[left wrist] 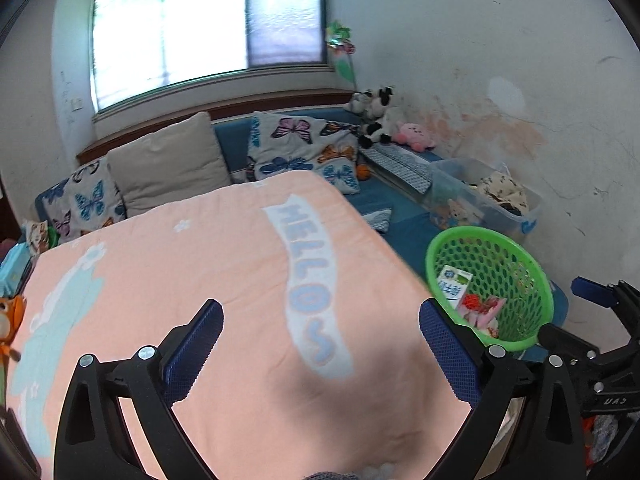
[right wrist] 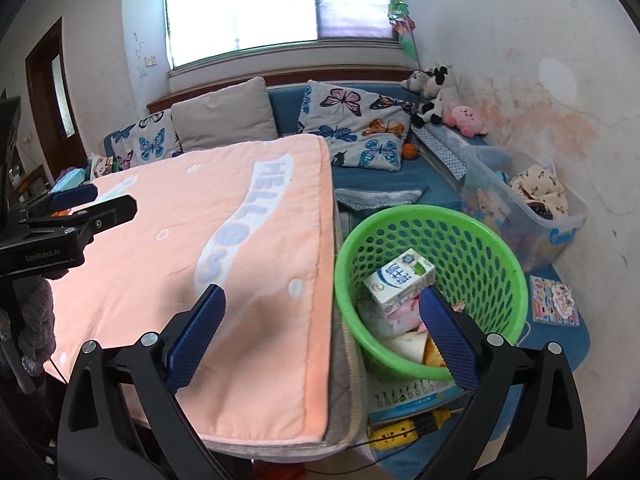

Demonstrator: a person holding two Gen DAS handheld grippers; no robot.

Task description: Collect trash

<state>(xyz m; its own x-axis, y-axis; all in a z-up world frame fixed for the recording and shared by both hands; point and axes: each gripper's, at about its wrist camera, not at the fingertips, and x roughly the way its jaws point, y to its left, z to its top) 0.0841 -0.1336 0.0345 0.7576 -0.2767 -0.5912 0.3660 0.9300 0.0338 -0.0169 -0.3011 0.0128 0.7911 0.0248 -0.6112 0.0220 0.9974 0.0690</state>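
Right wrist view is showing your right gripper standing wide and empty above the green basket, where the milk carton is lying. Your left gripper is hanging wide and empty over the pink blanket; you are seeing no trash there, so sweep slowly for remaining litter.

At two o'clock I see a glossy perforated green plastic basket holding a smooth printed paper carton, beside the desk's soft matt peach cloth blanket, with a clear plastic bin behind.
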